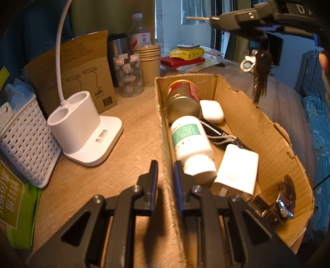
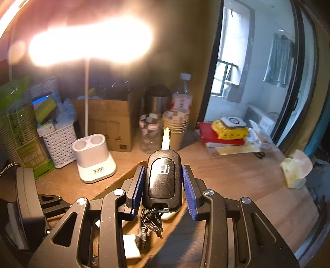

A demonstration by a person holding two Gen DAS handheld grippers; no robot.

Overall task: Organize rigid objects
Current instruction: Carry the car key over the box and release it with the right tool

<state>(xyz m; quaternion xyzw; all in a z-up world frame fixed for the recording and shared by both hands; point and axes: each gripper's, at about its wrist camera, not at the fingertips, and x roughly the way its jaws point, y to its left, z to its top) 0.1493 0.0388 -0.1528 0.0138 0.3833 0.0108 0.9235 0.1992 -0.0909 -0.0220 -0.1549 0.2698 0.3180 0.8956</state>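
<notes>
A black car key fob (image 2: 164, 179) sits pressed between the blue pads of my right gripper (image 2: 163, 168), its metal blade (image 2: 166, 137) pointing forward and a bunch of keys (image 2: 151, 221) dangling below. In the left wrist view, that right gripper (image 1: 226, 19) hovers high over the cardboard box (image 1: 257, 127), the keys (image 1: 262, 78) hanging above its far right wall. Inside lie a red tin (image 1: 182, 92), a white earbud case (image 1: 212, 111), a white pill bottle (image 1: 191, 142), a white charger (image 1: 237, 167) and a watch (image 1: 276, 202). My left gripper (image 1: 166, 179) is shut on the box's near left wall.
A white lamp base (image 1: 86, 127) stands left of the box, with a white basket (image 1: 24, 140) and a brown carton (image 1: 82, 68) nearby. Paper cups (image 1: 149, 61), a glass jar (image 1: 129, 76), a red book (image 1: 181, 61) and a yellow packet (image 1: 186, 53) line the back. A tissue wad (image 2: 295, 169) lies at the right.
</notes>
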